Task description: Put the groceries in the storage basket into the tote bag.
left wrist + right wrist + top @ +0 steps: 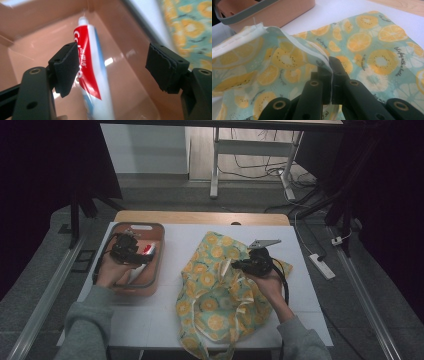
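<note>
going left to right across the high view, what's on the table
left gripper over the pink basket → toothpaste tube in the basket → fruit-print cloth bag → right gripper pinching the bag's edge

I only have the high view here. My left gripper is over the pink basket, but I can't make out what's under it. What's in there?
Observer: A red, white and blue toothpaste tube lies on the floor of the basket, seen between the left gripper and its wide-open jaws.
Operator: Are the pads on it?
Observer: One pad sits right beside the tube; the other stands well clear of it, so there is no grip.
Operator: And my right gripper, does it really have the bag?
Observer: Yes. The right gripper is shut on the white-trimmed edge of the fruit-print bag, with the hem pinched between the pads and lifted off the table.
</note>
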